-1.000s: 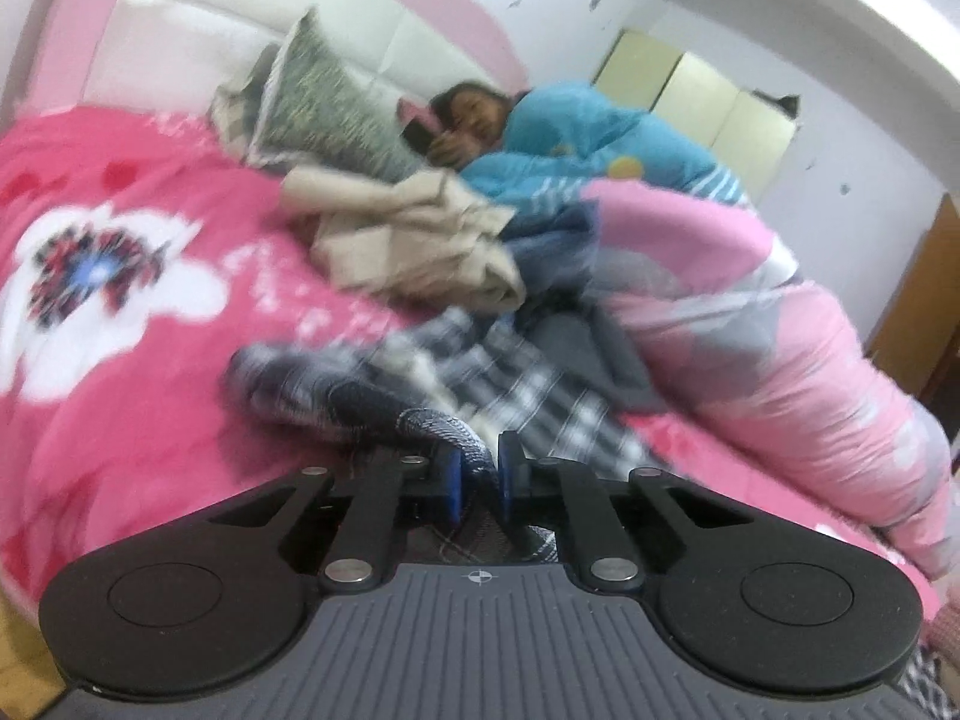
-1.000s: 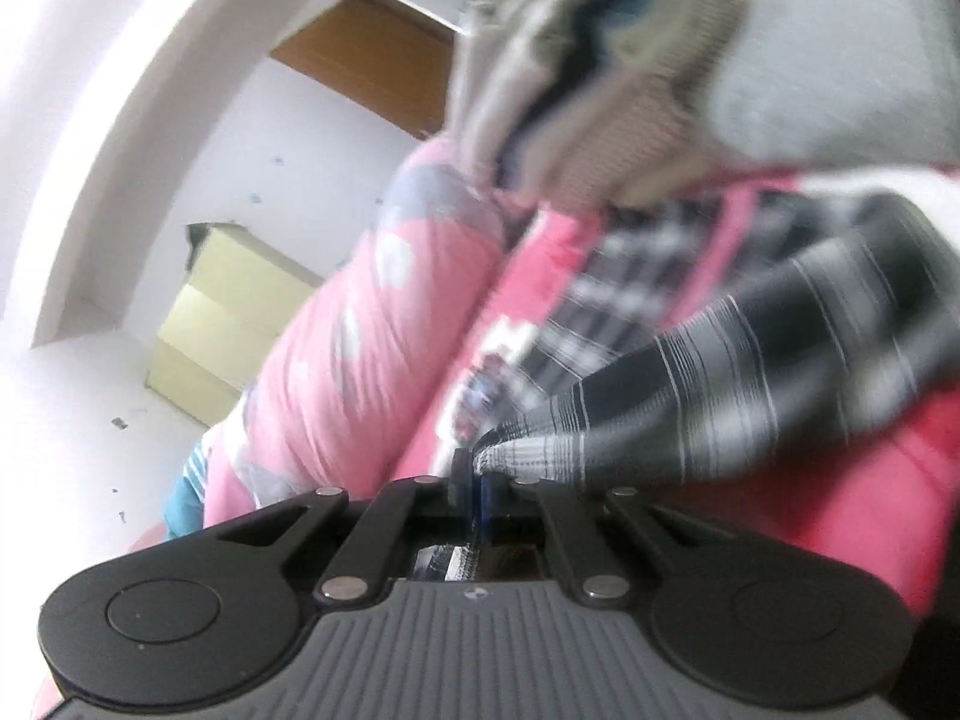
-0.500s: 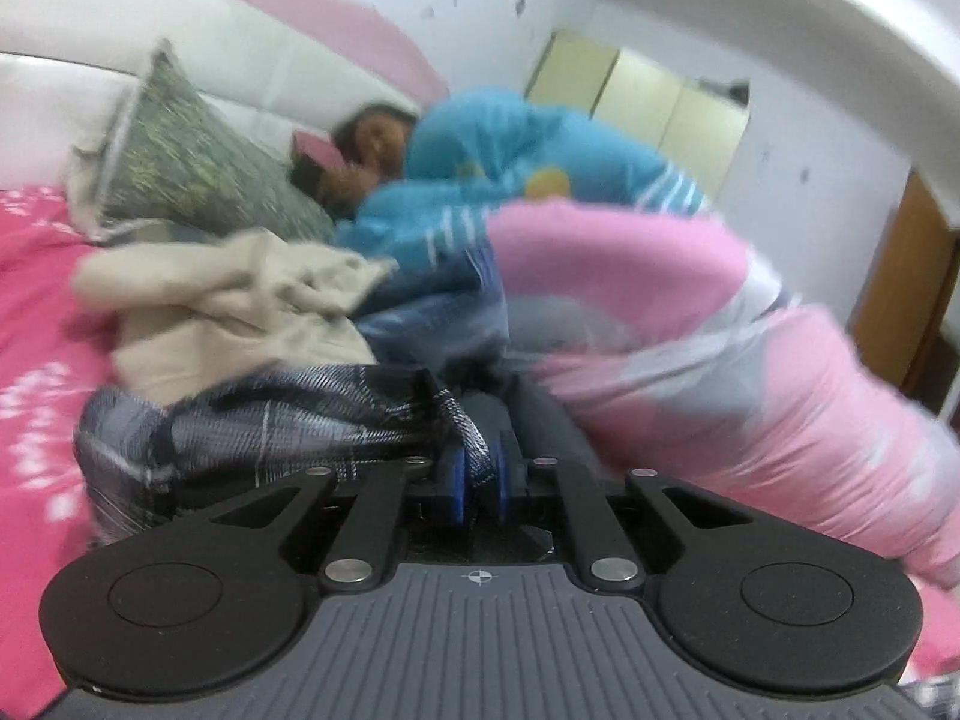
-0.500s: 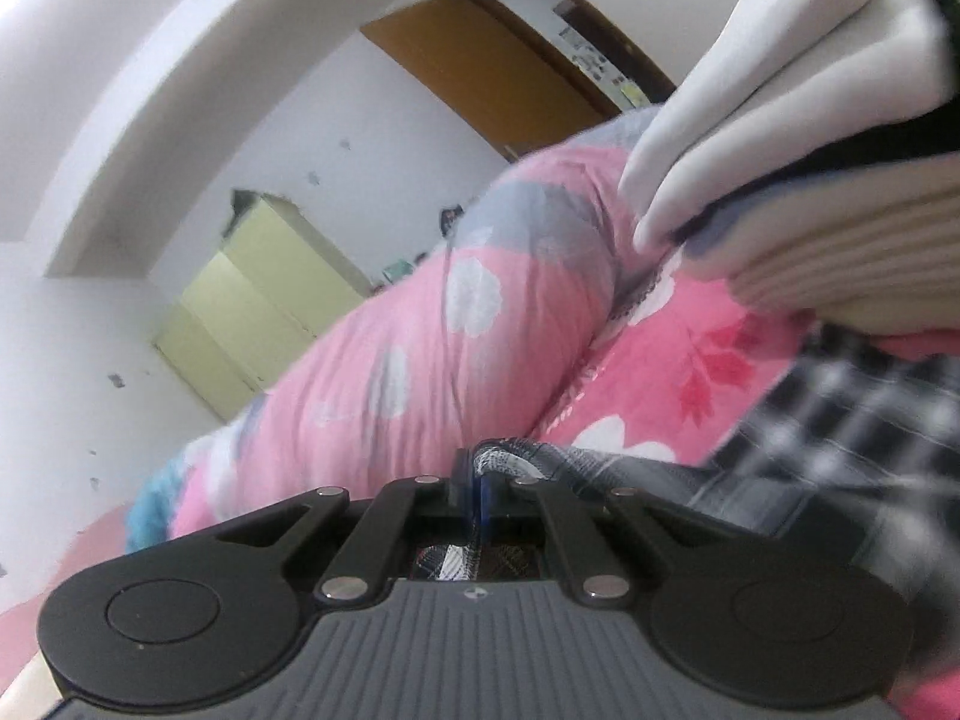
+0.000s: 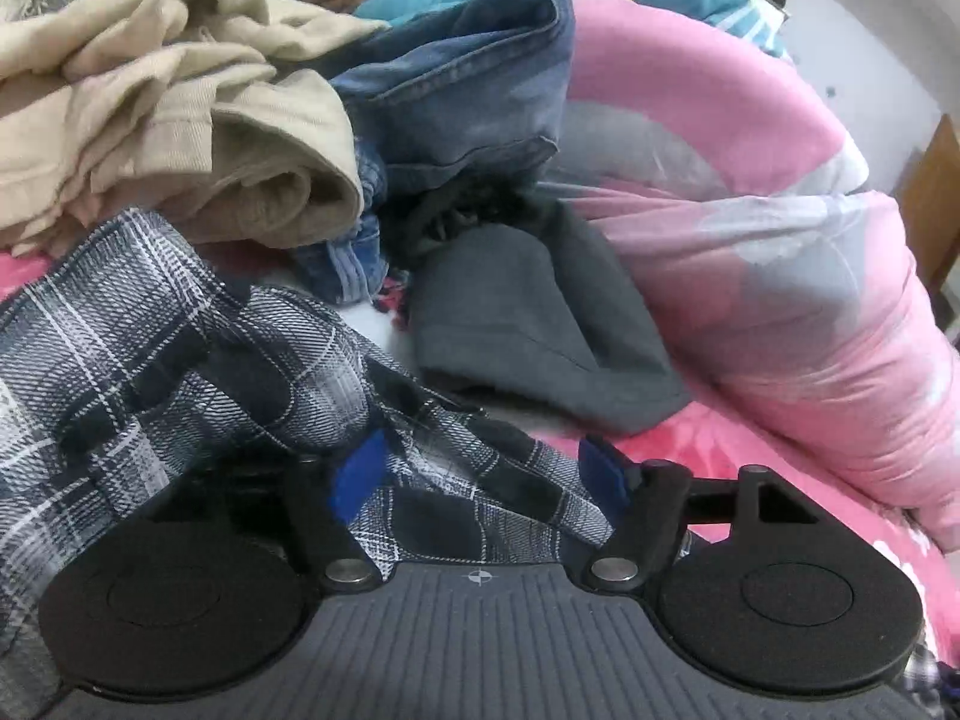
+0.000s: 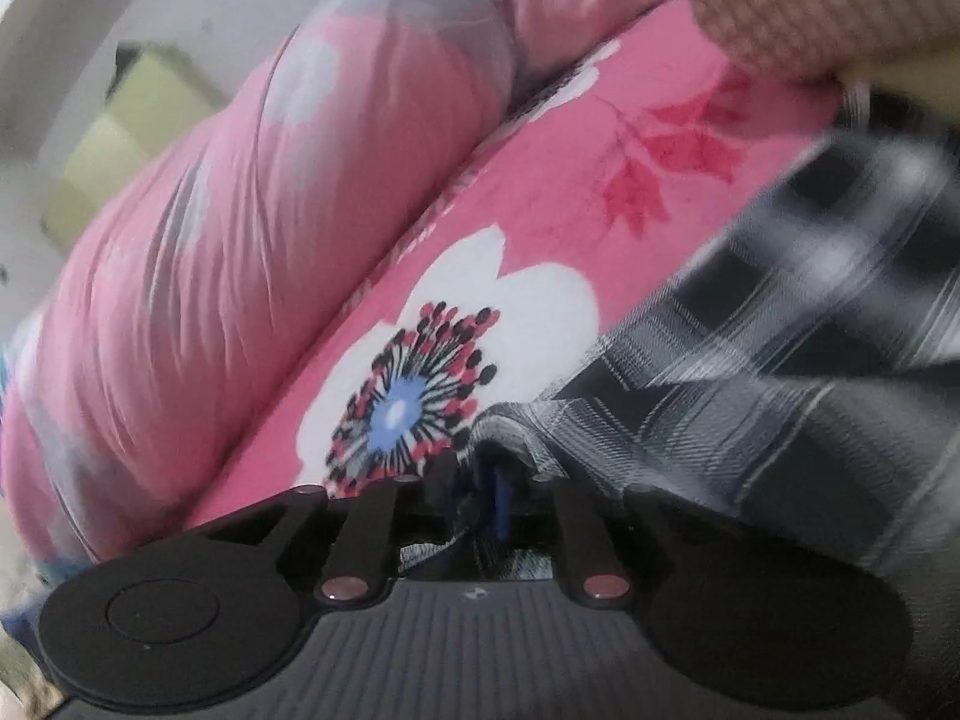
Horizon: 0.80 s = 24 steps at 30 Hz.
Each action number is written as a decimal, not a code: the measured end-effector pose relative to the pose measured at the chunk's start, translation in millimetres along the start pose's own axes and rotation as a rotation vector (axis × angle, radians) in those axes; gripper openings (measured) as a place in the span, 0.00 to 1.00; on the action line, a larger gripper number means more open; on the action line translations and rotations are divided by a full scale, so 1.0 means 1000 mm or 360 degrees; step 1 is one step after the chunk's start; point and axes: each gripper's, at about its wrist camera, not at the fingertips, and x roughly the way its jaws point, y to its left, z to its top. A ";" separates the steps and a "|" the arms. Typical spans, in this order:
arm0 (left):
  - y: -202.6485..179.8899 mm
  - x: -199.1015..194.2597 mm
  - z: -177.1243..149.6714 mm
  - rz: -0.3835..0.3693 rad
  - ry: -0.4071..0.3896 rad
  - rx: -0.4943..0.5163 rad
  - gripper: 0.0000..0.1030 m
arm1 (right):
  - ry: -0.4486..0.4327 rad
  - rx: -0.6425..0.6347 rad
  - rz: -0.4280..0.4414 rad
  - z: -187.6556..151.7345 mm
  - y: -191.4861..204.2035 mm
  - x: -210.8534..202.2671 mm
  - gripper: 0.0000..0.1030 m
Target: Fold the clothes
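Plaid shirt (image 5: 198,372) lies on the pink flowered bedspread (image 6: 540,192), draped over the left gripper (image 5: 480,468) whose jaws stand wide apart without clamping it, while the right gripper (image 6: 486,495) is closed tightly on its edge, beside the rolled pink quilt (image 6: 228,210).

Rumpled black-and-white plaid shirt (image 5: 180,348) lies on the pink floral bedspread (image 6: 540,228).

pink floral bed (image 6: 600,192), plaid shirt (image 5: 180,348), beige garment (image 5: 180,120), jeans (image 5: 468,90), grey garment (image 5: 528,324), rolled pink quilt (image 5: 780,270)
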 end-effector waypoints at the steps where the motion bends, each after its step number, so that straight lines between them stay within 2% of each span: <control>1: -0.002 -0.007 0.002 0.0010 -0.0016 0.0003 0.71 | 0.0011 -0.0018 -0.0011 0.001 0.004 -0.008 0.35; 2: -0.005 -0.019 0.004 0.0012 -0.0048 0.0013 0.73 | 0.0005 -0.0031 -0.0007 0.003 0.009 -0.020 0.43; 5: -0.014 -0.065 0.014 0.0016 -0.0138 0.0065 0.88 | -0.0029 -0.0132 0.0026 0.003 0.029 -0.068 0.43; 6: -0.017 -0.082 0.016 0.0034 -0.0140 0.0097 1.00 | -0.0038 -0.0162 0.0035 0.002 0.034 -0.086 0.44; 9: -0.022 -0.117 0.011 0.0149 -0.0039 0.0180 1.00 | -0.0040 -0.0246 0.0080 -0.014 0.049 -0.139 0.51; 11: -0.023 -0.133 0.004 0.0234 0.0061 0.0203 1.00 | -0.0009 -0.0318 0.0114 -0.035 0.061 -0.165 0.74; 15: -0.021 -0.150 -0.016 0.0377 0.0188 0.0224 1.00 | 0.0097 -0.0458 0.0122 -0.090 0.078 -0.193 0.79; 17: -0.019 -0.155 -0.027 0.0441 0.0232 0.0228 1.00 | 0.0129 -0.0499 0.0096 -0.115 0.083 -0.200 0.86; 19: -0.018 -0.160 -0.039 0.0505 0.0276 0.0231 1.00 | 0.0134 -0.0553 0.0061 -0.135 0.087 -0.203 0.95; 24: -0.009 -0.165 -0.061 0.0668 0.0360 0.0224 1.00 | 0.0103 -0.0762 -0.0091 -0.172 0.101 -0.208 1.00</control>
